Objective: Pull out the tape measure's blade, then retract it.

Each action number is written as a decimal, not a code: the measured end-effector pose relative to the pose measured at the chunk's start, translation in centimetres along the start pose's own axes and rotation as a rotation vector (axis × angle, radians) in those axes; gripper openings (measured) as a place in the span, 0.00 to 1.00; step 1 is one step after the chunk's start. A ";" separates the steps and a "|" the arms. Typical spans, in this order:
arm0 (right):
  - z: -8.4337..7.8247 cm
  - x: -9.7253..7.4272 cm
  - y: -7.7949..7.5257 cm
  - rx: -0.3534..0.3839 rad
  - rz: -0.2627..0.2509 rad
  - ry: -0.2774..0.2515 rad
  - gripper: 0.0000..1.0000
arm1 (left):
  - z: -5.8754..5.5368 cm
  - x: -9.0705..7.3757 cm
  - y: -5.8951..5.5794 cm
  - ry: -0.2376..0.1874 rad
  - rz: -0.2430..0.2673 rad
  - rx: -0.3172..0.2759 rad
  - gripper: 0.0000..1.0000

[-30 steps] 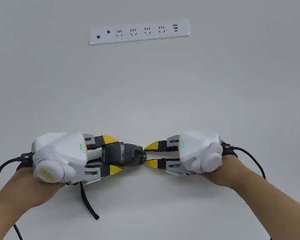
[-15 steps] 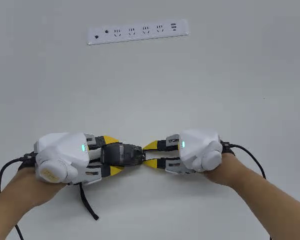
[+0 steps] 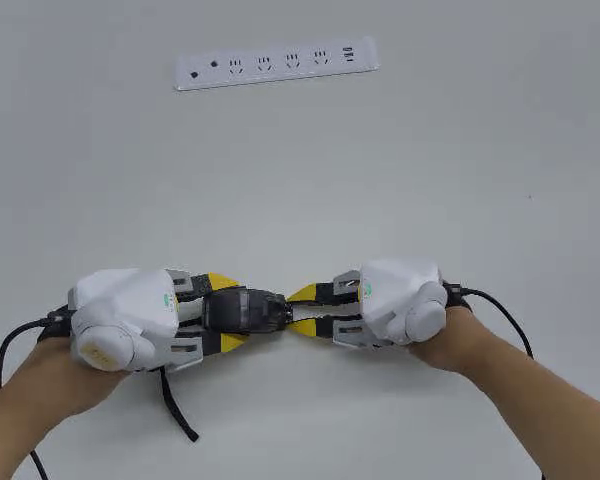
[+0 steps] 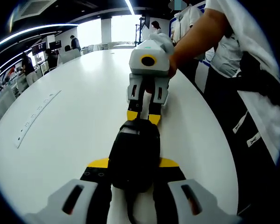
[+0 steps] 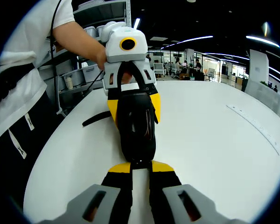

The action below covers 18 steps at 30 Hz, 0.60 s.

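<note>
Tape measure (image 3: pixel 242 311), dark boxy plastic case, clamped in left gripper (image 3: pixel 226 311) low over white tabletop (image 3: pixel 380 150). Right gripper (image 3: pixel 302 310) straddles its mouth; grip unclear. No blade showing, so probably pull and retract both remain.

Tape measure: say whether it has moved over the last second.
No. The tape measure keeps its place against the power strip in the head view.

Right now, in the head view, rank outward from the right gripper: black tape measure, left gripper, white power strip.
1. Black tape measure, at the right gripper's tips.
2. Left gripper, just beyond, on the left.
3. White power strip, far off, top of view.
</note>
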State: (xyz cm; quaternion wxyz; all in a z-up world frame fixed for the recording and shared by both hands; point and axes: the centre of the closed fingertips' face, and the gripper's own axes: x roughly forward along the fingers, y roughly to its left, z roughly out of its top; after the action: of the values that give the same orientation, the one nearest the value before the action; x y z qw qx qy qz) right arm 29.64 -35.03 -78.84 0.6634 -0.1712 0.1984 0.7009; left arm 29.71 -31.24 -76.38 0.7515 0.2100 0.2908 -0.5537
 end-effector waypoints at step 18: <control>-0.7 -1.2 0.1 0.032 0.023 -0.002 0.09 | 0.0 0.1 0.0 -0.001 -0.010 -0.001 0.30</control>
State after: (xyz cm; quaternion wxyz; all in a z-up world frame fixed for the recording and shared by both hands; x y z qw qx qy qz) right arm 29.60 -36.41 -78.80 0.6582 -0.1575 0.2110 0.7053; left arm 29.76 -31.34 -76.44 0.7489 0.2078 0.2918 -0.5576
